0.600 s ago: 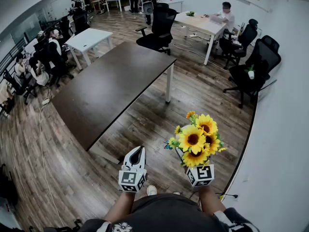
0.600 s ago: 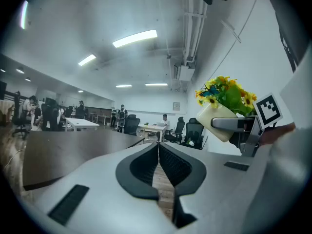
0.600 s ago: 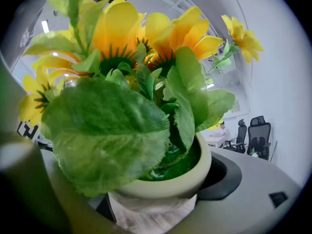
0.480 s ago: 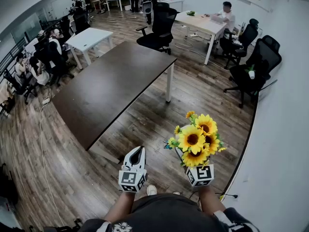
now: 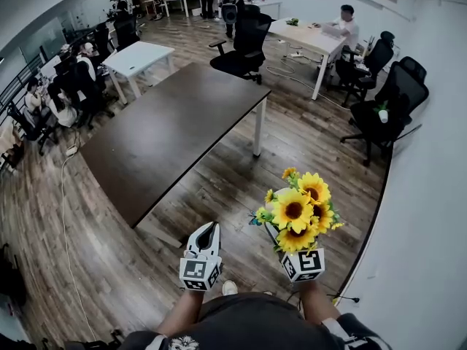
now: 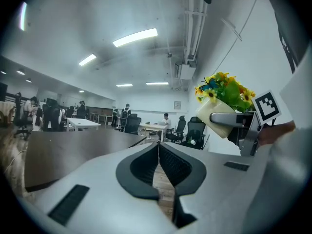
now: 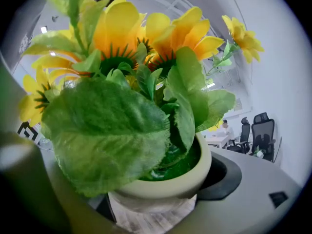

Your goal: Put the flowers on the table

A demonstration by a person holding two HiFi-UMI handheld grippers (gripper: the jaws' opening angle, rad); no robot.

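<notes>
A pot of yellow sunflowers point(image 5: 295, 214) with green leaves sits in a cream pot point(image 7: 170, 182), held off the floor by my right gripper point(image 5: 281, 240), whose jaws stand wide and press the pot's sides. In the left gripper view the same flower pot point(image 6: 222, 111) shows at the right, clamped between the right gripper's fingers. My left gripper point(image 5: 206, 235) hangs beside it to the left, shut and empty point(image 6: 158, 152). The long dark brown table point(image 5: 171, 130) stands ahead and to the left, its top bare.
A white wall point(image 5: 430, 217) runs close on the right. Black office chairs point(image 5: 379, 115) stand ahead right and another chair point(image 5: 244, 46) at the table's far end. A white table point(image 5: 135, 57) and seated people point(image 5: 58, 97) are at the left, a desk point(image 5: 310, 39) beyond.
The view has shifted slightly; the table and room sit a little lower in the frame. Both grippers and the flowers keep their places.
</notes>
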